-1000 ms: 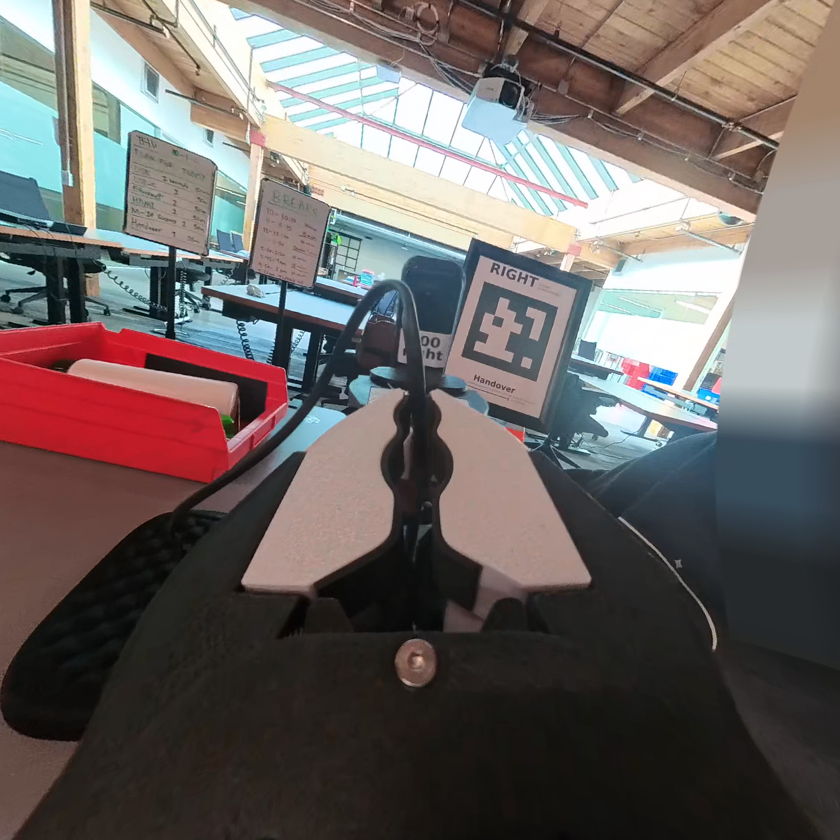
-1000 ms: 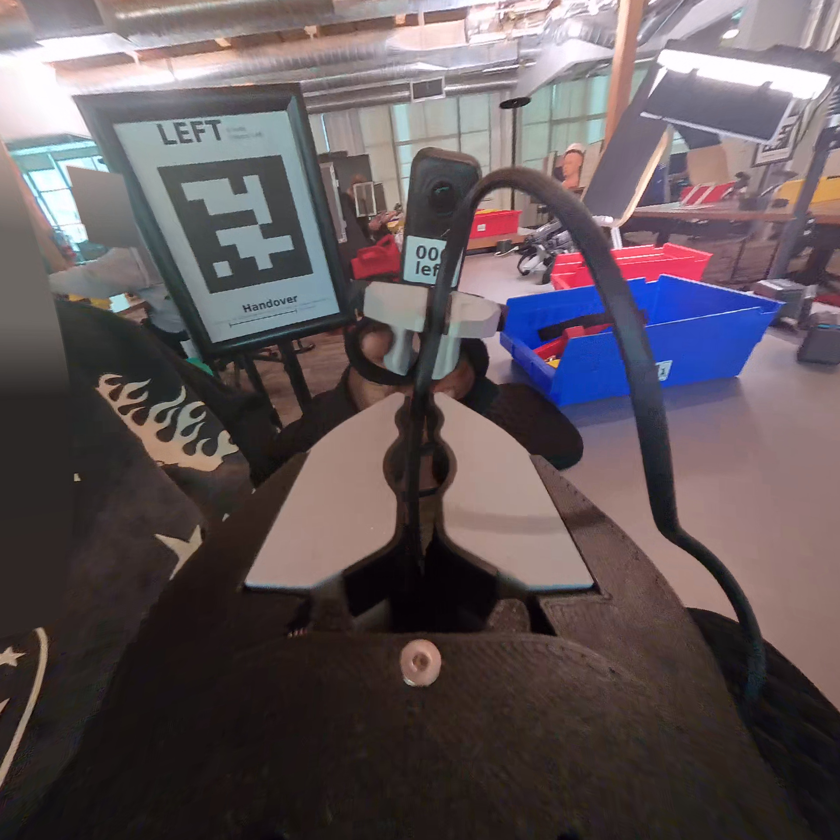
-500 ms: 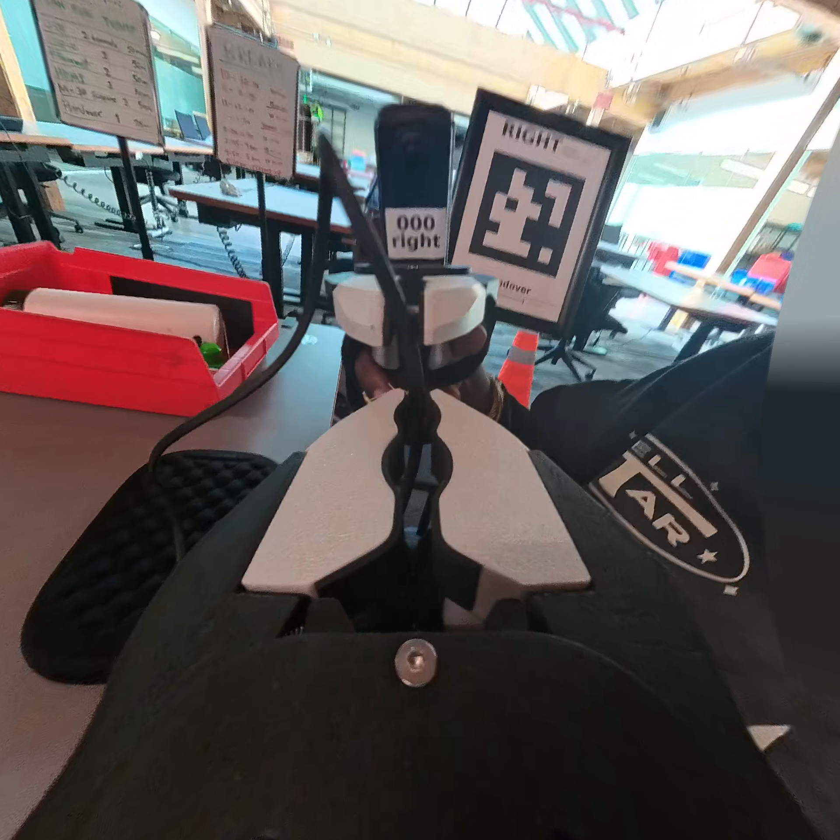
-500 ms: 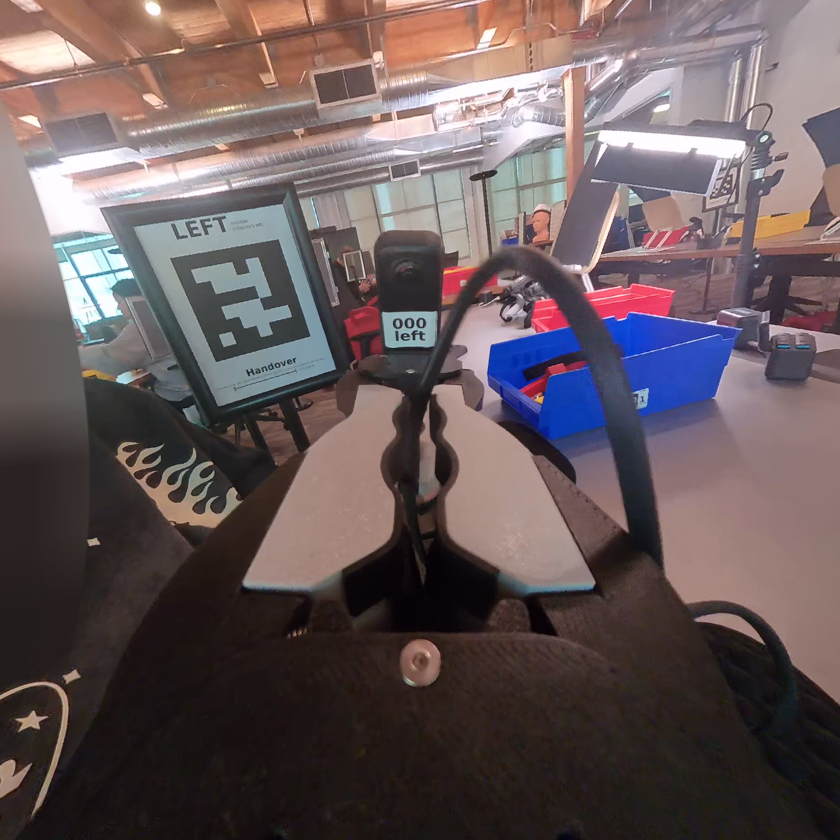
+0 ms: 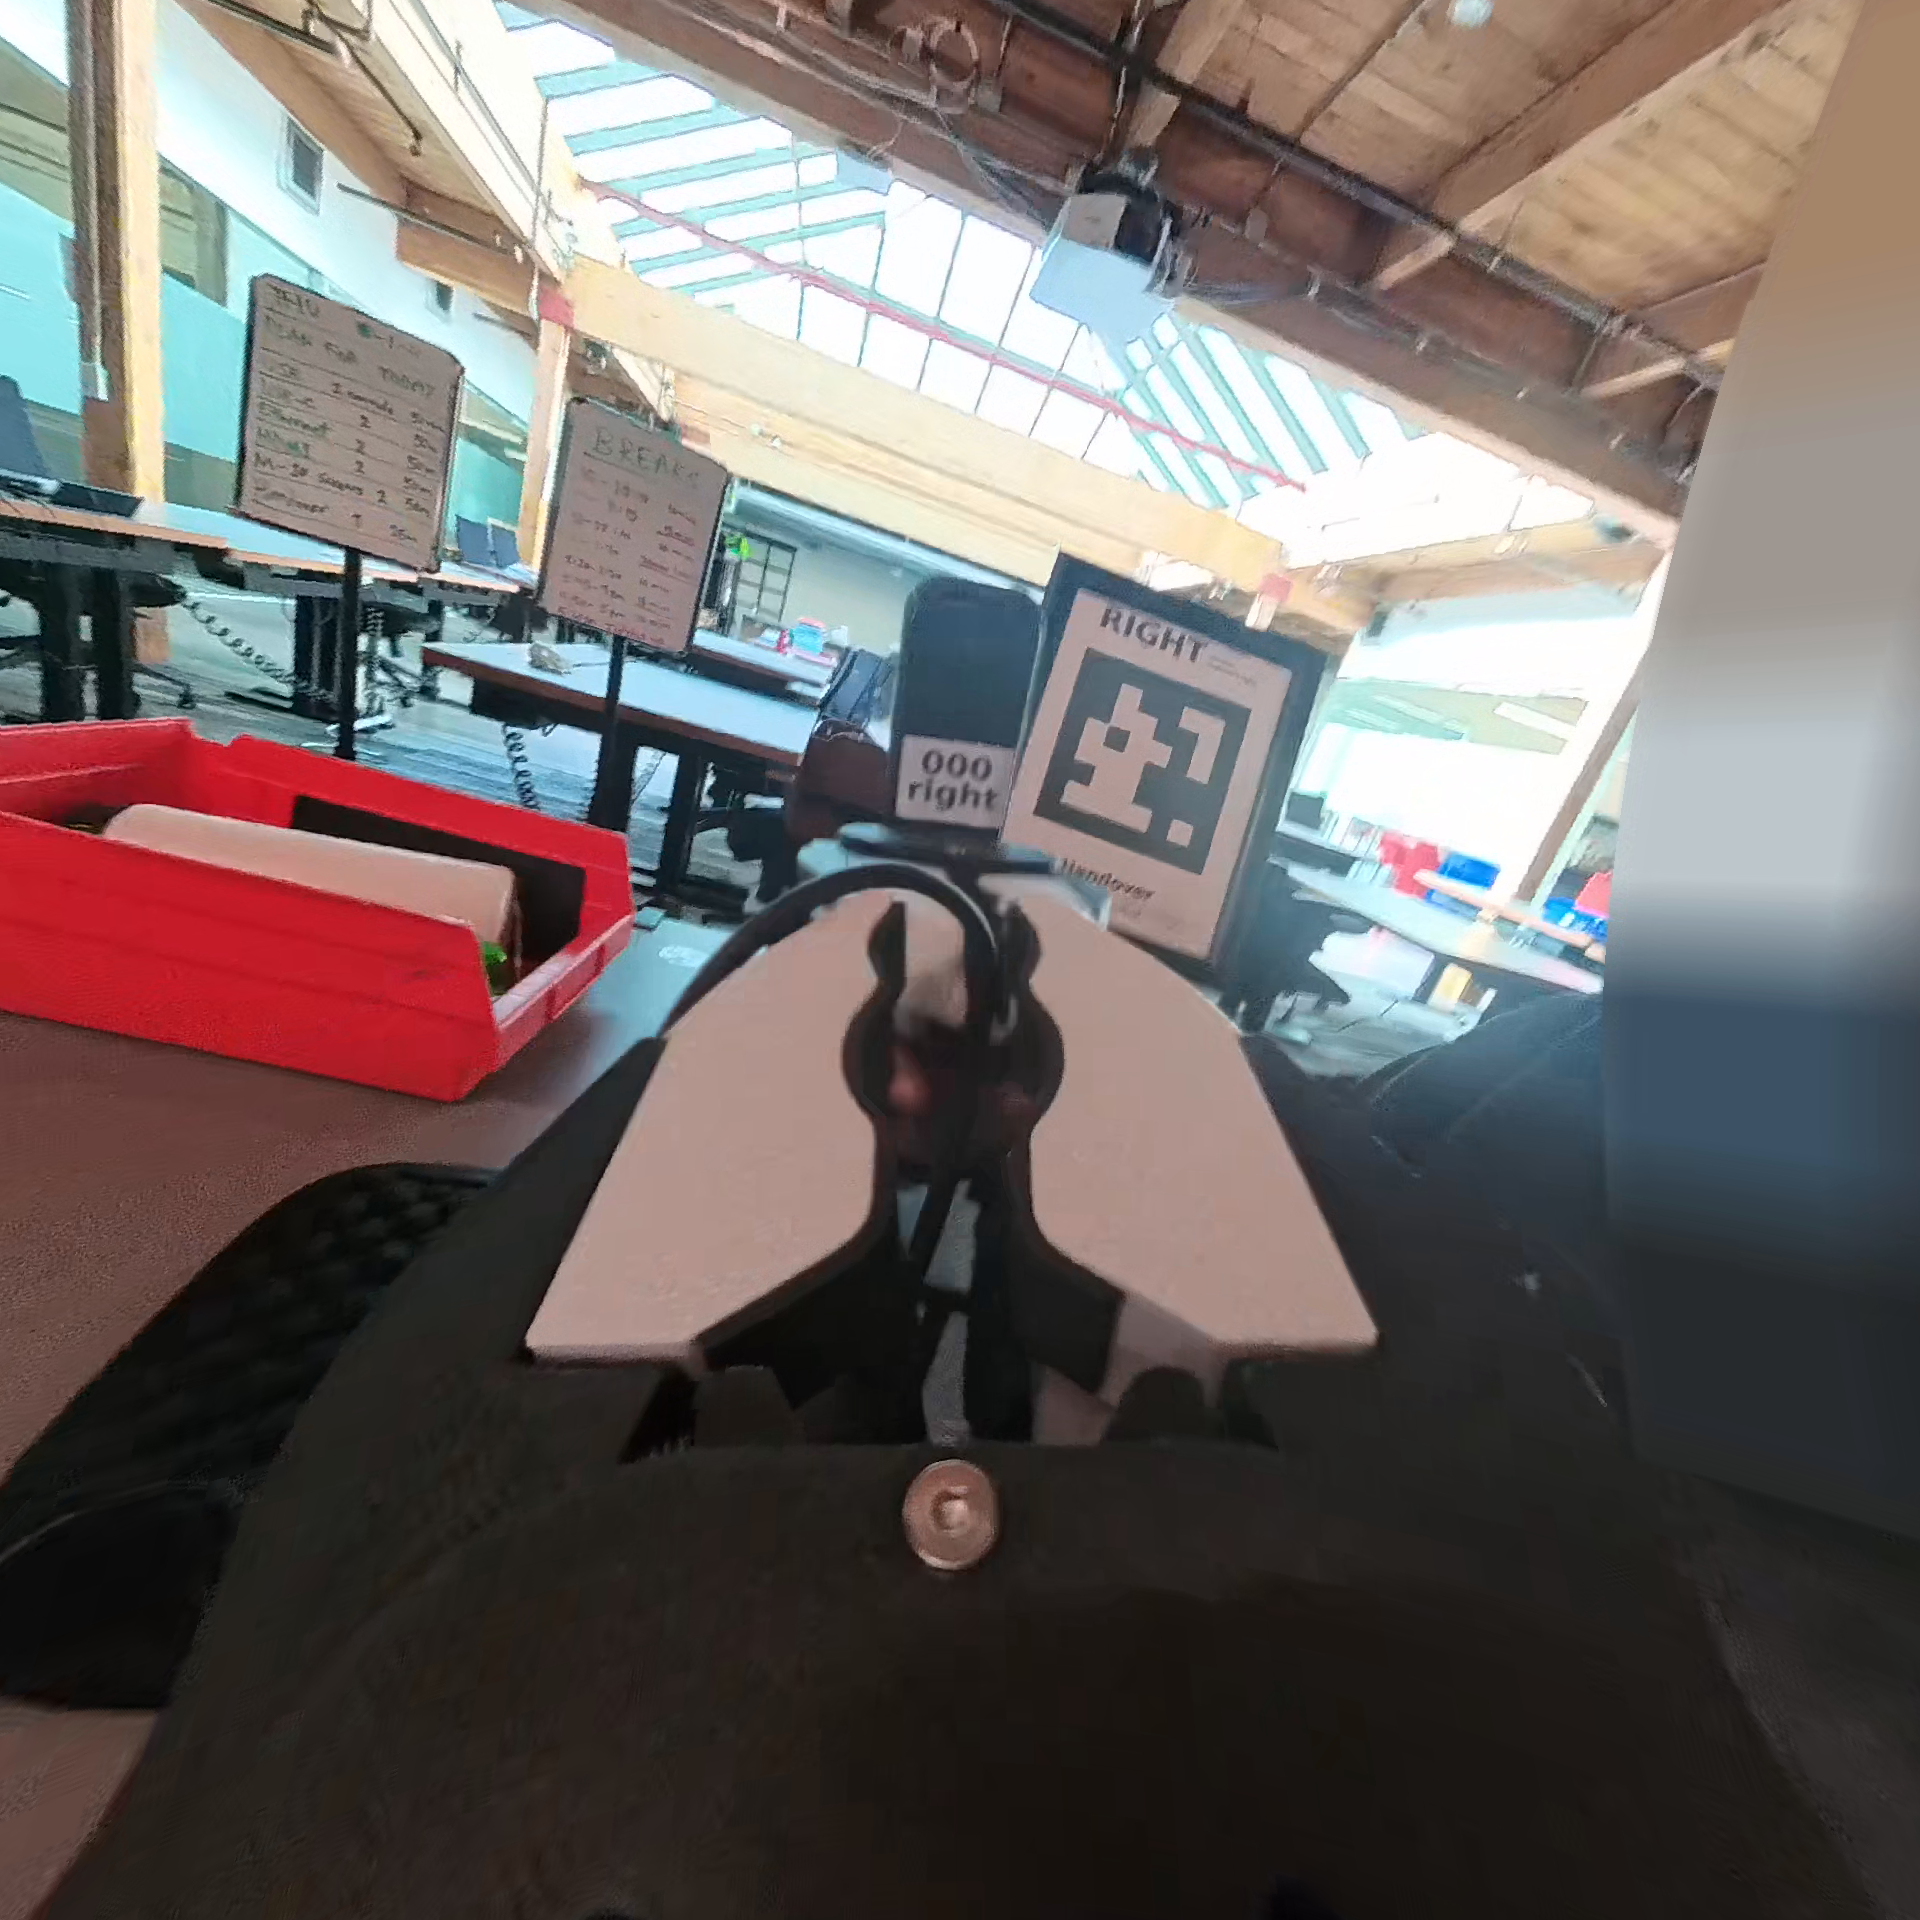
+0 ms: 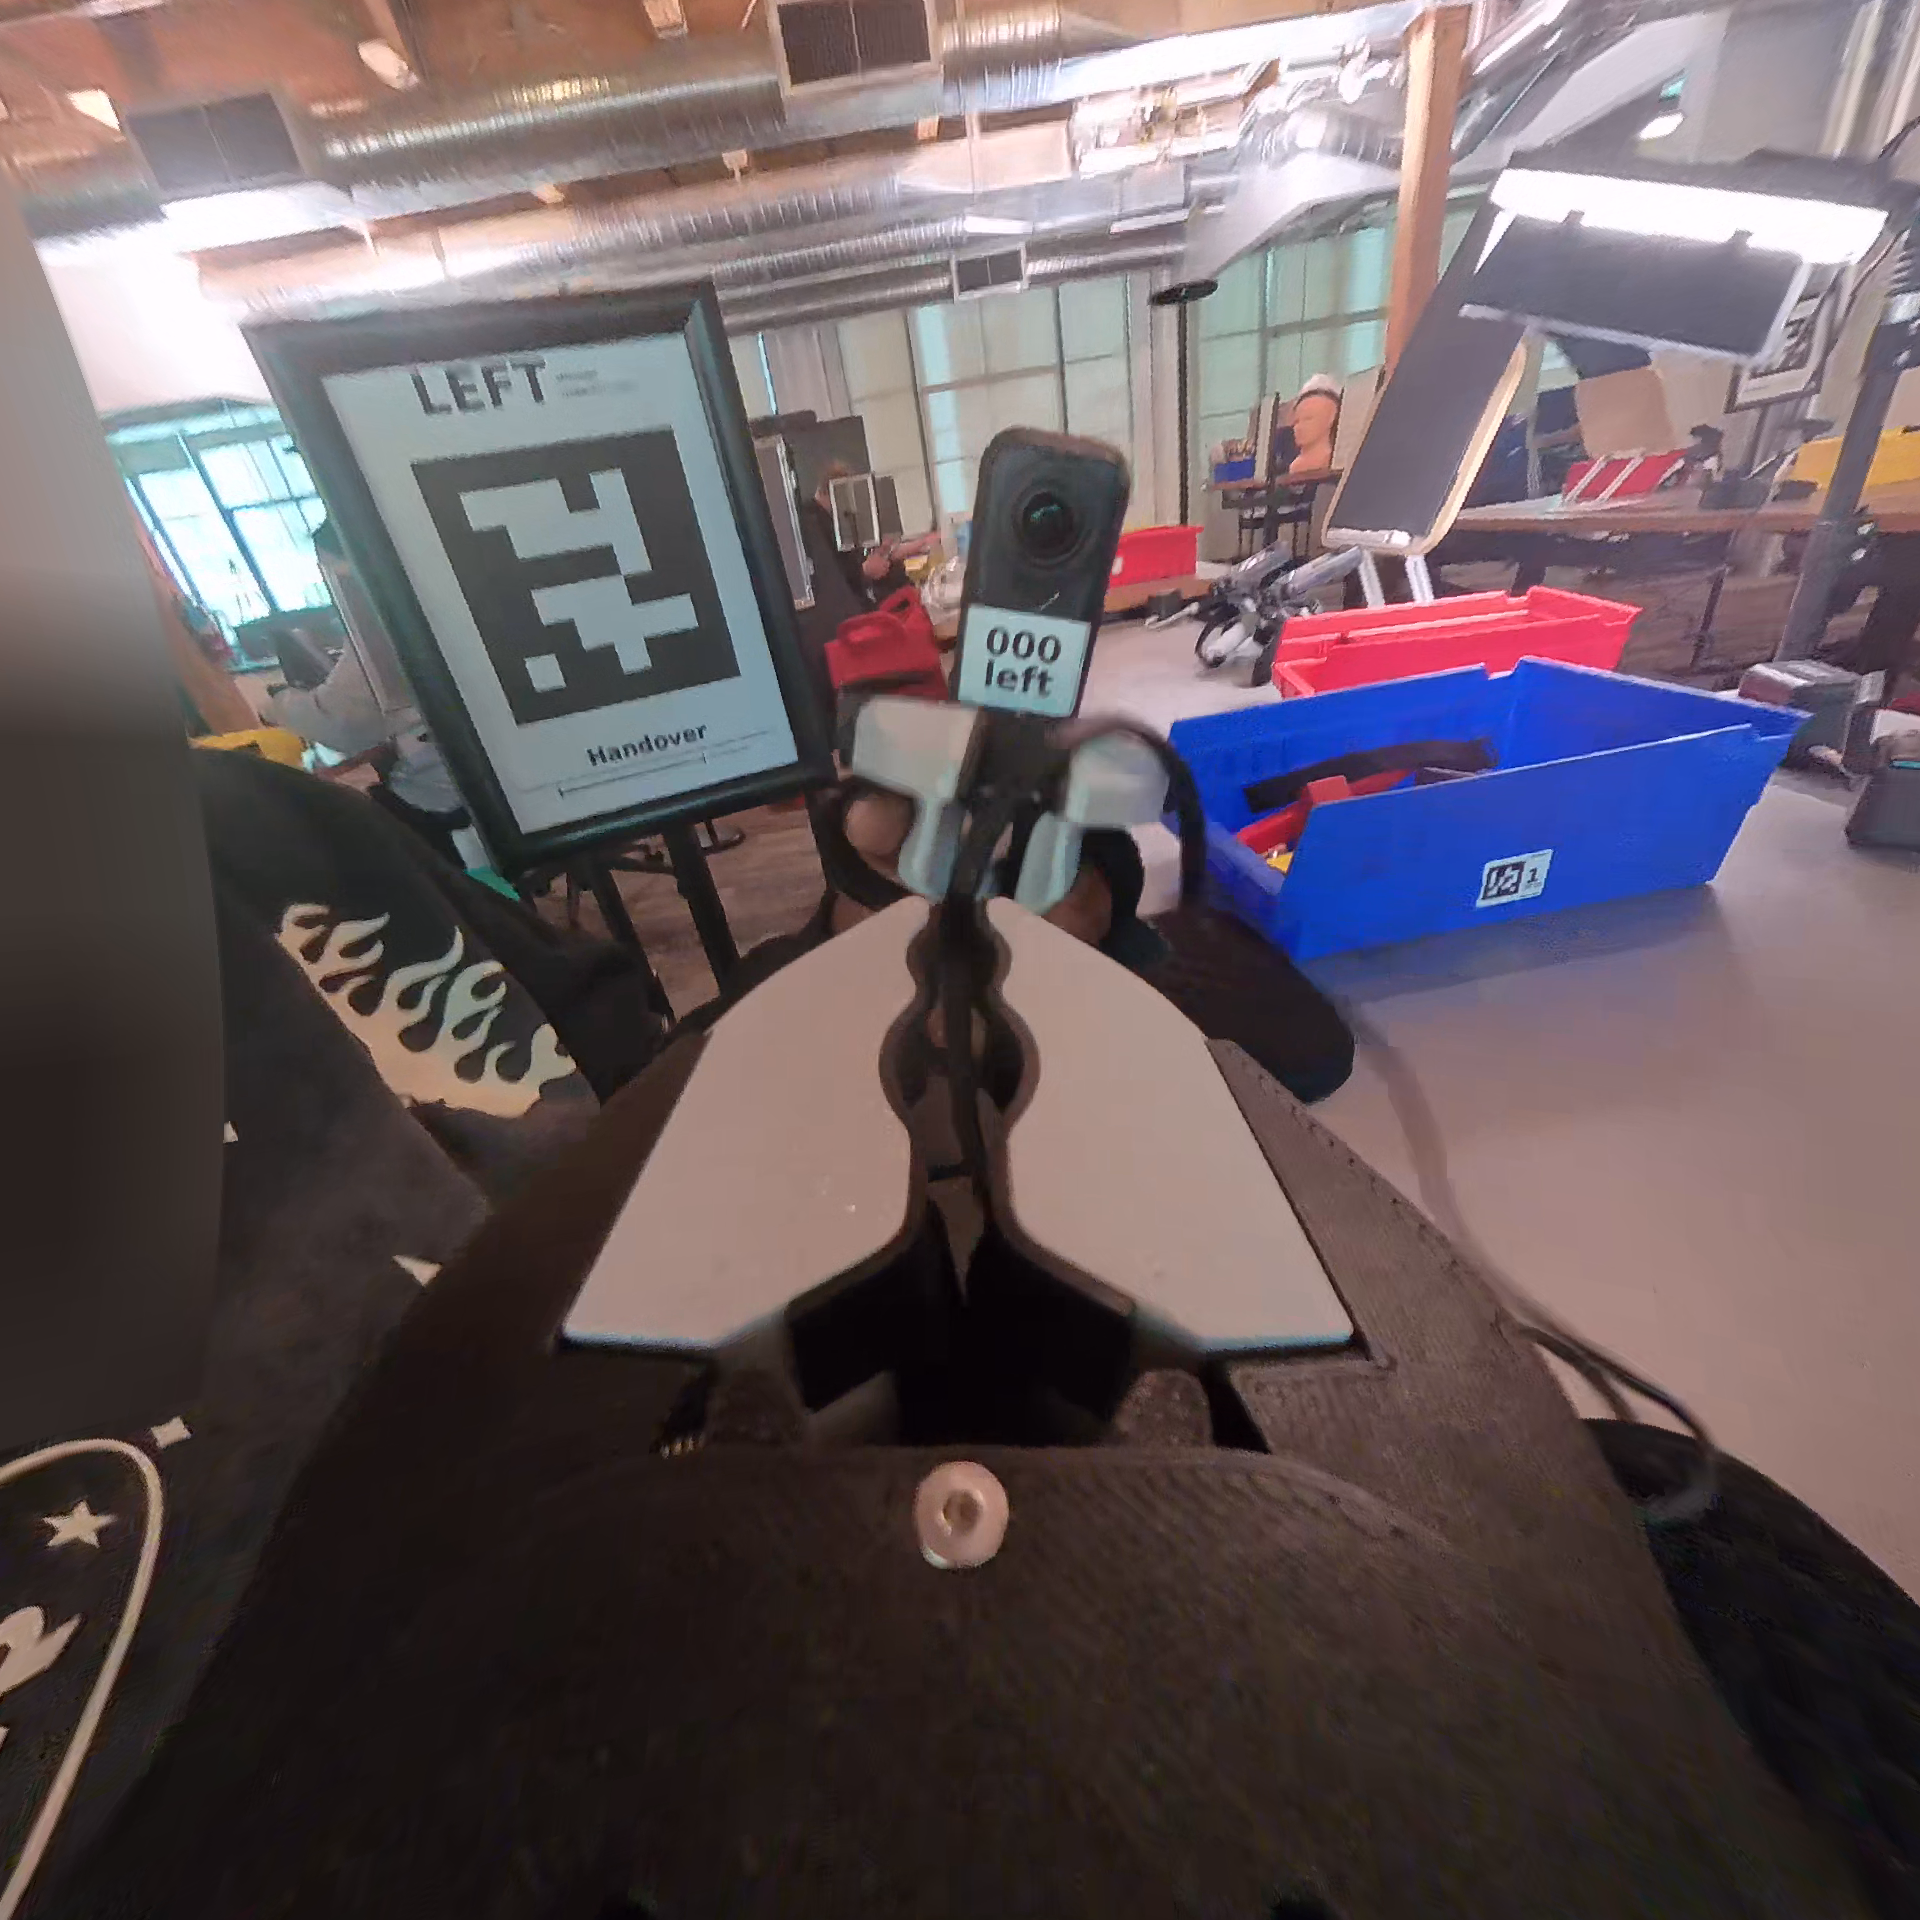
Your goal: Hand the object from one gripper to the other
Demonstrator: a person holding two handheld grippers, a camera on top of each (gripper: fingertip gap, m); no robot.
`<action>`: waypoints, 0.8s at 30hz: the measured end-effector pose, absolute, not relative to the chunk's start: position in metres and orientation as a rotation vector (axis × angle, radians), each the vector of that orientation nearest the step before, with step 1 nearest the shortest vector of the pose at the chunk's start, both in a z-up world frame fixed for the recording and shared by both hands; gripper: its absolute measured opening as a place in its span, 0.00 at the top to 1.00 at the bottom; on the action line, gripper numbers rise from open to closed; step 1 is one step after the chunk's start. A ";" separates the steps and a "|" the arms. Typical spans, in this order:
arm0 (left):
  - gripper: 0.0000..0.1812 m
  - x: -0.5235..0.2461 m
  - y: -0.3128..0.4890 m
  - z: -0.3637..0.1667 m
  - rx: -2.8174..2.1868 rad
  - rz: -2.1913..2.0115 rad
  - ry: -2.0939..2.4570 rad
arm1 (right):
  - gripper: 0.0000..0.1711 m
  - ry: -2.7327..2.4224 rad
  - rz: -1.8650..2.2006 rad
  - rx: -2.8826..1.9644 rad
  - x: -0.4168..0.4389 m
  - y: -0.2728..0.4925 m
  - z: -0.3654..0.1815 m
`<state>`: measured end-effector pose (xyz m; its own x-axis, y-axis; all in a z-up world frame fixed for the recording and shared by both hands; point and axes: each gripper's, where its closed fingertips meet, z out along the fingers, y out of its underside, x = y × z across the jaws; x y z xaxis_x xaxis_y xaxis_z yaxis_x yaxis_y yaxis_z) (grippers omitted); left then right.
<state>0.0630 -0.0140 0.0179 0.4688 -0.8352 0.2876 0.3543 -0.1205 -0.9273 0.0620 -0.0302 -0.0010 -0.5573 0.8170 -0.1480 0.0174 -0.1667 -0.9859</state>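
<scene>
A black cord [image 5: 821, 896] runs from a black mesh pouch [image 5: 260, 1351] on the table up to both grippers, which face each other tip to tip. My left gripper [image 5: 961, 920] has its fingers slightly parted, with the cord passing loosely through the gap. My right gripper [image 6: 961, 920] is shut on the cord [image 6: 961, 1049]. In the right wrist view the left gripper [image 6: 1003, 831] stands just beyond my fingertips with a small gap between its fingers. The cord trails off blurred to the right toward the pouch [image 6: 1766, 1610]. The right gripper's camera body [image 5: 966, 675] shows behind my left fingertips.
A red bin [image 5: 312, 977] holding a white roll [image 5: 312, 862] stands on the table at the left. A blue bin [image 6: 1507, 831] stands at the right, with a red bin [image 6: 1455, 634] behind it. Framed marker signs [image 5: 1143, 769] [image 6: 561, 582] stand behind each gripper. A person's dark sleeve [image 6: 364, 1039] is close by. My left and right fingertips are right by each other.
My left fingers have parted a little around the cord. The cord's tall loop has dropped low and swings blurred. My right gripper stays shut on the cord.
</scene>
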 end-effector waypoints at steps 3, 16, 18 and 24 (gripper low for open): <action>0.84 0.071 -0.013 -0.003 -1.457 -1.000 0.583 | 0.97 -1.438 1.796 -0.966 0.066 -0.021 0.009; 0.98 0.069 -0.010 0.009 -1.384 -0.983 0.519 | 0.83 -1.482 1.742 -0.972 0.065 -0.018 0.002; 0.98 0.064 -0.011 0.016 -1.346 -1.022 0.481 | 0.82 -1.568 1.699 -0.975 0.061 -0.025 -0.010; 0.93 0.064 -0.012 0.018 -1.329 -1.037 0.472 | 0.97 -1.601 1.670 -0.938 0.057 -0.033 -0.015</action>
